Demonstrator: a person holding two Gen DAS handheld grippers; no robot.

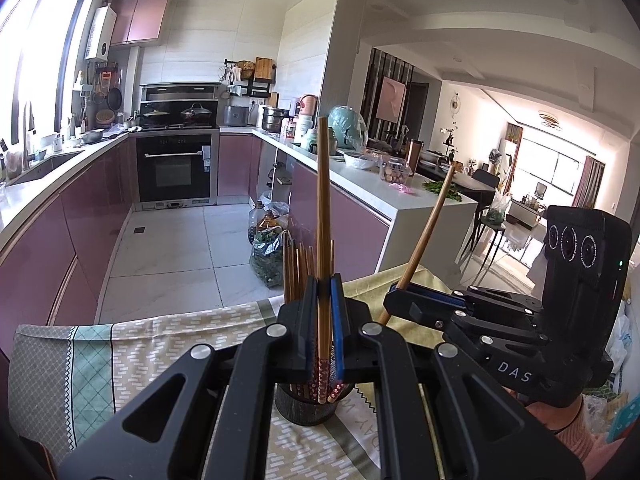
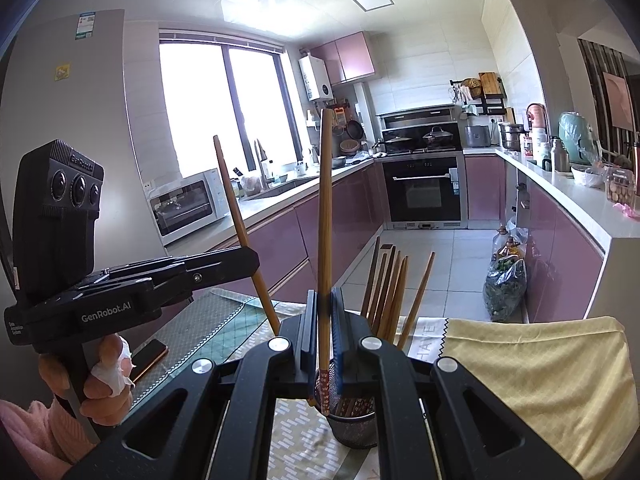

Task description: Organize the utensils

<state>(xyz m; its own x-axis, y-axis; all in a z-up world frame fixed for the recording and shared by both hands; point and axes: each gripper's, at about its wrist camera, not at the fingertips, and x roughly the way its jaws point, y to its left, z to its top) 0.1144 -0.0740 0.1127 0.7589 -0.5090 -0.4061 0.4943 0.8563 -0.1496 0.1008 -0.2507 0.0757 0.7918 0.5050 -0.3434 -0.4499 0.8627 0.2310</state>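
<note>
1. Left tongs [image 1: 323,296] clamped on one upright chopstick [image 1: 322,216], patterned end low over the mesh holder [image 1: 308,408].
2. Right tongs [image 2: 323,312] pinching another chopstick [image 2: 325,216] above the same holder [image 2: 354,426].
3. More chopsticks [image 2: 390,292] standing inside, leaning rightward.
4. Holder on the cloth-covered surface [image 1: 140,344], well in from its far edge.
5. Open floor [image 1: 168,248] beyond.

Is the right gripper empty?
No, the right gripper is shut on one upright chopstick above the holder.
</note>
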